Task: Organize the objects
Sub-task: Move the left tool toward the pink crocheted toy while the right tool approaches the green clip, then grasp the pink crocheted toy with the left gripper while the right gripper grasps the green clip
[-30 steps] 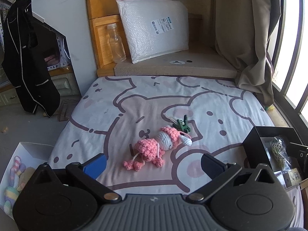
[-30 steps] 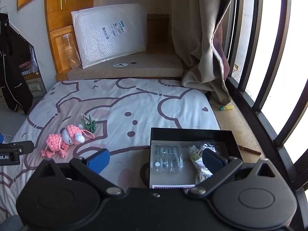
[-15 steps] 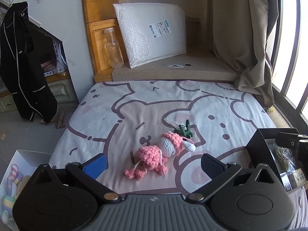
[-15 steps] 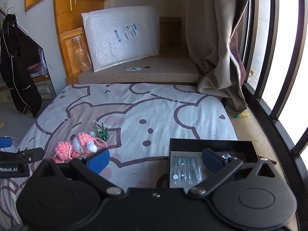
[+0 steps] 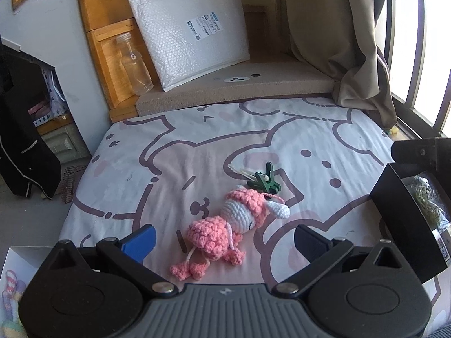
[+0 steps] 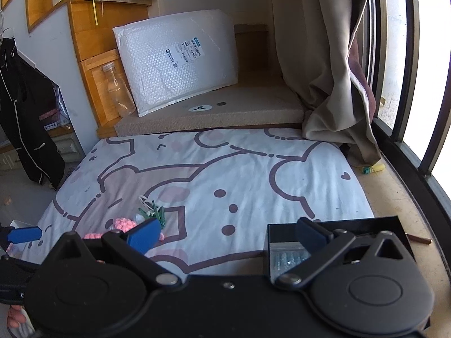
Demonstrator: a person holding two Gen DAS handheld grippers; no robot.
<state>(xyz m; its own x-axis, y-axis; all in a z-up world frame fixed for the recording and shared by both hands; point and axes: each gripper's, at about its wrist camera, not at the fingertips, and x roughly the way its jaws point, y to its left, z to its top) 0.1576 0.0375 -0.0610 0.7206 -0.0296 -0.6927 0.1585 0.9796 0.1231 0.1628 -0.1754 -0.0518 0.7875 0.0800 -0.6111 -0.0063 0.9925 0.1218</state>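
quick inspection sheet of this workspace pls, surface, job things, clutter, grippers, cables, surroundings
surface: bed sheet with a pink bear print, lightly wrinkled.
job's things: pink crochet doll lying on its side; green clips just beyond its head, touching or nearly so; open black box at the bed's right edge with packets inside.
clutter: white box with soft toys on the floor, lower left.
grippers: left hand-held gripper open, the doll lying between its fingers, not gripped; right hand-held gripper open and empty, above the black box's near edge.
cables: nothing seen.
surroundings: bubble mailer and clear bottle on the rear ledge; curtain and window at right; black jacket hanging at left.
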